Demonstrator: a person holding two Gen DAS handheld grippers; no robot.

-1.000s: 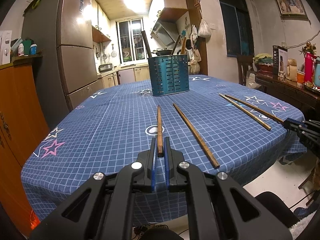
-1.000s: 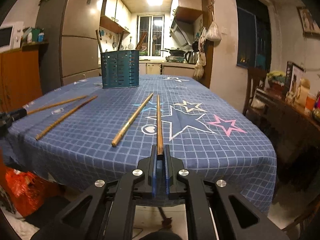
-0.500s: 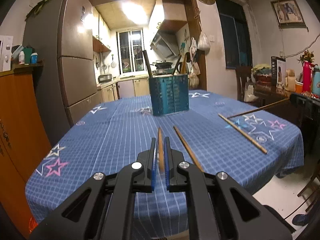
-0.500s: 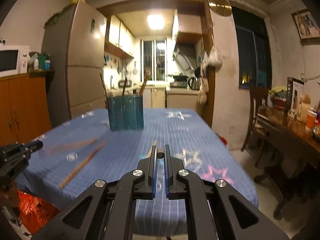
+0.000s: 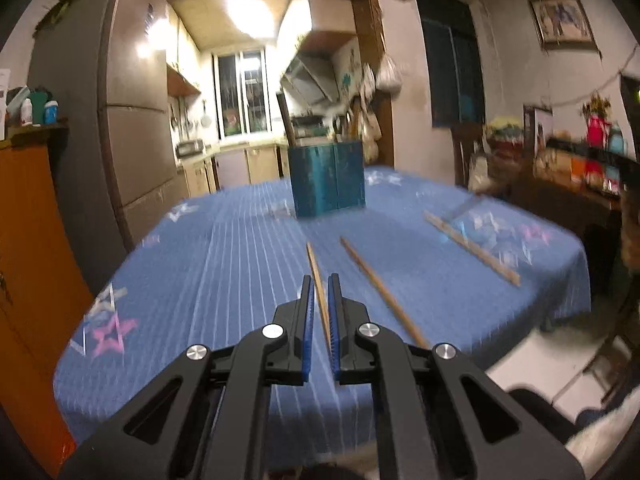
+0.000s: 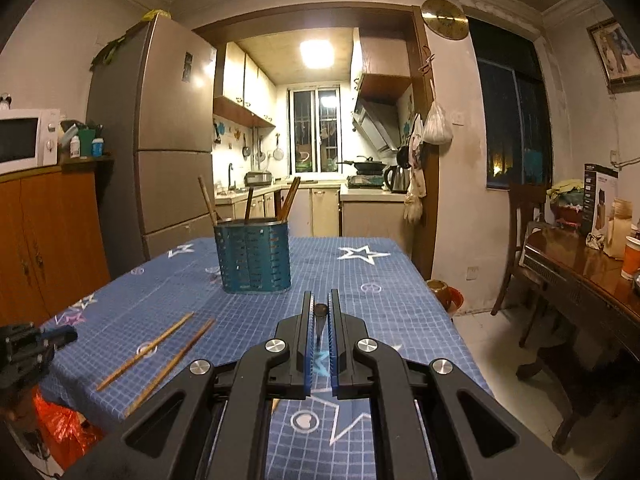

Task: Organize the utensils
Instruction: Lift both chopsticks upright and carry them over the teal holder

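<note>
left gripper (image 5: 319, 280) clamps chopstick (image 5: 316, 268) | right gripper (image 6: 319, 296) clamps chopstick end-on (image 6: 320, 310) | holder's sticks (image 6: 288, 198) sharp in right view only

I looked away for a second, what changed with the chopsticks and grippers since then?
The right gripper lifted its chopstick clear off the table; the left gripper raised its chopstick slightly. Both stayed clamped. The teal holder stayed put.

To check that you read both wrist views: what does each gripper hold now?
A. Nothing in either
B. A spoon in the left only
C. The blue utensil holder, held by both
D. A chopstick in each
D: the left gripper clamps a chopstick, and the right gripper clamps another chopstick.
</note>
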